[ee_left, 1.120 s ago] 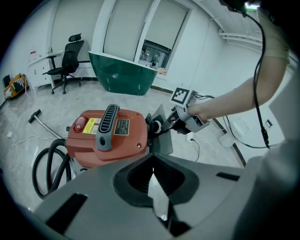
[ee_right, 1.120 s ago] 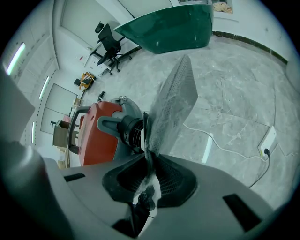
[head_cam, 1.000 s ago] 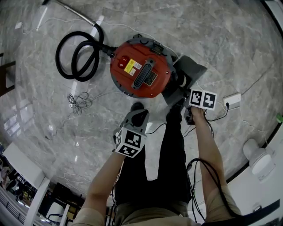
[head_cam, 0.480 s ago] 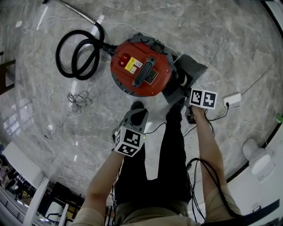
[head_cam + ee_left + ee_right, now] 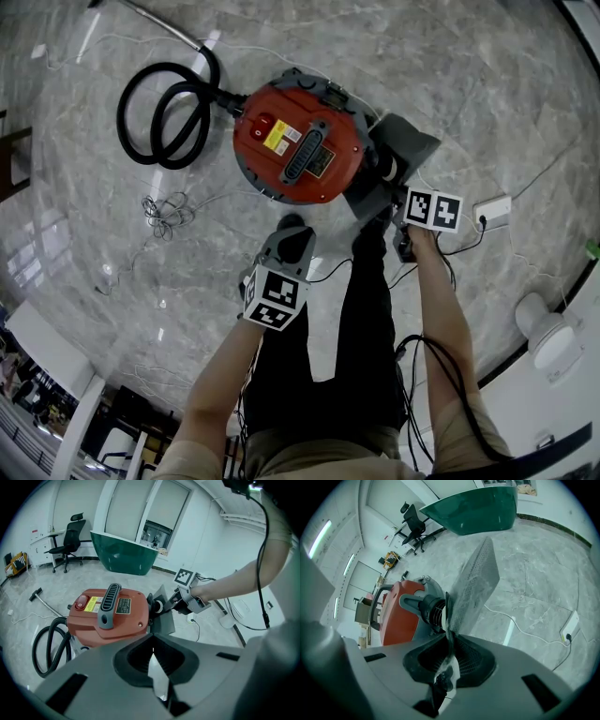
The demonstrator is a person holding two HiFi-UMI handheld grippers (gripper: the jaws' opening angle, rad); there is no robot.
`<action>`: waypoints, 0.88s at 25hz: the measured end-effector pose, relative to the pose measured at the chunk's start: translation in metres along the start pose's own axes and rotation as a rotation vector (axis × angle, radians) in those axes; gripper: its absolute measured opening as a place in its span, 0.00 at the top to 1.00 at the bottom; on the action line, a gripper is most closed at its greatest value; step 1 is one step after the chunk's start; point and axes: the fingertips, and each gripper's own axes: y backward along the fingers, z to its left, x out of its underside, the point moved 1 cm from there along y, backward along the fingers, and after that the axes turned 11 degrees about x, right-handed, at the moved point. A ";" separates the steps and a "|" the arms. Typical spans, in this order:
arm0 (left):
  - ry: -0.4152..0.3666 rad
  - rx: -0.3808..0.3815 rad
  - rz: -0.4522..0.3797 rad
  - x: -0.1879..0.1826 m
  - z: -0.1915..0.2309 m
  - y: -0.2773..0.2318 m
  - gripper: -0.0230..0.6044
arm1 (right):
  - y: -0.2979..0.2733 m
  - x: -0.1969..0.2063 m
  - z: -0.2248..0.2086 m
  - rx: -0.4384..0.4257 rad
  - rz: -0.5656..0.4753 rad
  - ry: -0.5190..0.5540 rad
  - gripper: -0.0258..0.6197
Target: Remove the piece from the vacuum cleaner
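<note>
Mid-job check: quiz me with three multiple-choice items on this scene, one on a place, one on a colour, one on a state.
1. In the head view, where does the black hose lie from the vacuum cleaner?
A) left of it
B) right of it
C) on top of it

2. What colour is the vacuum cleaner's body?
A) blue
B) red
C) yellow

3. What are the right tongs doing?
A) open and empty
B) shut on the grey piece
C) shut on the hose

Answers:
1 A, the coil lies at the picture's left of the body.
2 B, the housing is plainly red.
3 B, the right gripper view shows the piece's edge pinched between the jaws.
</note>
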 end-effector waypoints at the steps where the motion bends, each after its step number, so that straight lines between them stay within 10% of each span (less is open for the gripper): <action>1: 0.000 0.000 0.002 0.000 0.000 0.000 0.96 | 0.000 0.000 0.000 -0.004 0.004 0.002 0.88; 6: -0.001 0.004 0.013 0.003 0.002 -0.001 0.96 | -0.001 0.001 0.000 -0.015 0.033 -0.017 0.88; 11: 0.003 0.010 0.018 0.003 0.002 -0.003 0.96 | -0.002 0.001 0.002 -0.123 0.072 -0.310 0.90; 22: 0.009 0.024 0.021 0.000 0.003 -0.004 0.96 | -0.001 0.002 0.002 -0.266 0.156 -0.419 0.90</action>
